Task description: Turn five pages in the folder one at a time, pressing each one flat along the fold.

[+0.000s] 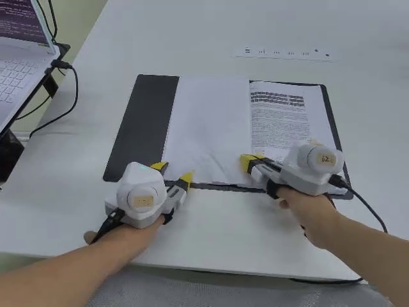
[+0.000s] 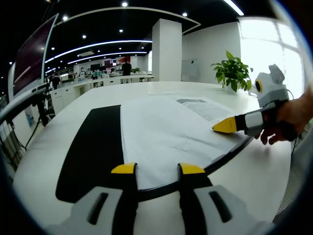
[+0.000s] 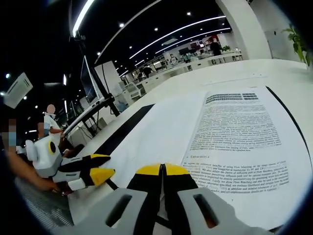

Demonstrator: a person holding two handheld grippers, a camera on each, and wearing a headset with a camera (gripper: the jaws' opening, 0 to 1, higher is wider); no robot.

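The folder (image 1: 144, 128) is laid open on the table (image 1: 192, 38), with a blank page (image 1: 208, 125) and a printed page (image 1: 287, 125) inside. The left gripper (image 1: 173, 173) is held spread at its near edge. The right gripper (image 1: 251, 160) is pressed together on the printed page.

Folder (image 1: 140, 128) on table (image 1: 192, 38), laptop (image 1: 16, 70) left

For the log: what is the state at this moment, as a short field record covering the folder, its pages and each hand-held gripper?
folder: open flat on the white table, black cover bare on the left
left side: blank page, white
right side: printed page, lying flat
left hand-held gripper: jaws open, tips at the blank page's near edge
right hand-held gripper: jaws shut, tips over the printed page's near corner by the fold; whether paper is pinched cannot be told
also there: laptop with a cable, far left
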